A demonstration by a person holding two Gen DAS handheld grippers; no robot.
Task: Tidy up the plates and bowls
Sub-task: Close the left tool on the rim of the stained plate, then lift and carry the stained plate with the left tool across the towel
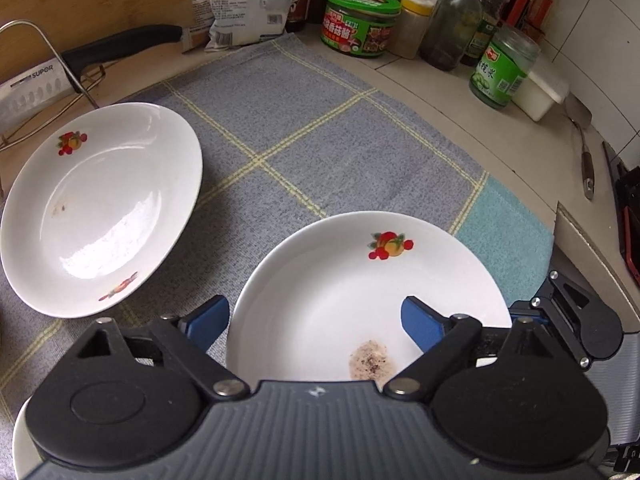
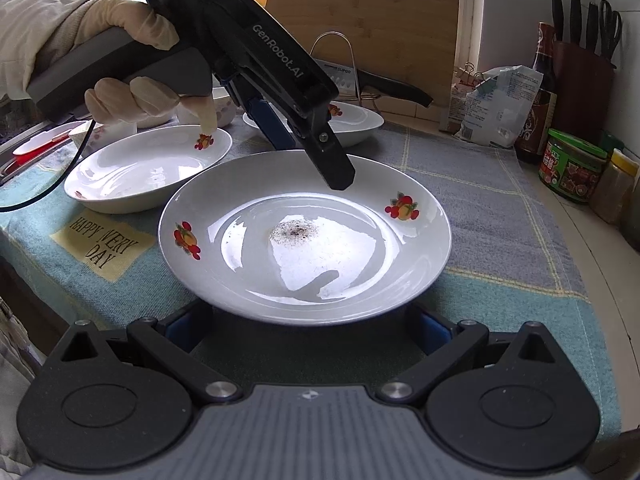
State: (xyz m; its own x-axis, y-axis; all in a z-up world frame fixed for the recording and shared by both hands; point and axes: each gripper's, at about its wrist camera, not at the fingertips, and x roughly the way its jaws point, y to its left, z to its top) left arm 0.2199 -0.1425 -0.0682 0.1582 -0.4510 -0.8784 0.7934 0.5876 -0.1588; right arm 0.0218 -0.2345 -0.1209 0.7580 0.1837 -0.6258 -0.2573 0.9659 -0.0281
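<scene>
A white plate (image 1: 340, 280) with fruit prints and a dark stain (image 2: 294, 232) lies on the blue-grey cloth (image 1: 320, 140). My left gripper (image 1: 316, 320) is open and straddles its rim, with one blue pad (image 1: 208, 320) outside and the other (image 1: 424, 324) over the inside. From the right wrist, the left gripper (image 2: 310, 162) comes down on the far rim in a gloved hand (image 2: 132, 100). My right gripper (image 2: 308, 328) is open at the near rim, its pads wide apart and partly hidden under the edge. A second plate (image 1: 100, 208) (image 2: 148, 168) lies to the left and a third (image 2: 352, 124) behind.
Small patterned bowls (image 2: 200, 116) stand behind the plates. Jars and bottles (image 1: 360, 24) line the tiled back wall, with a spatula (image 1: 584, 152). A cutting board (image 2: 368, 36), a wire rack with a cleaver (image 1: 60, 76) and a knife block (image 2: 580, 60) stand at the back.
</scene>
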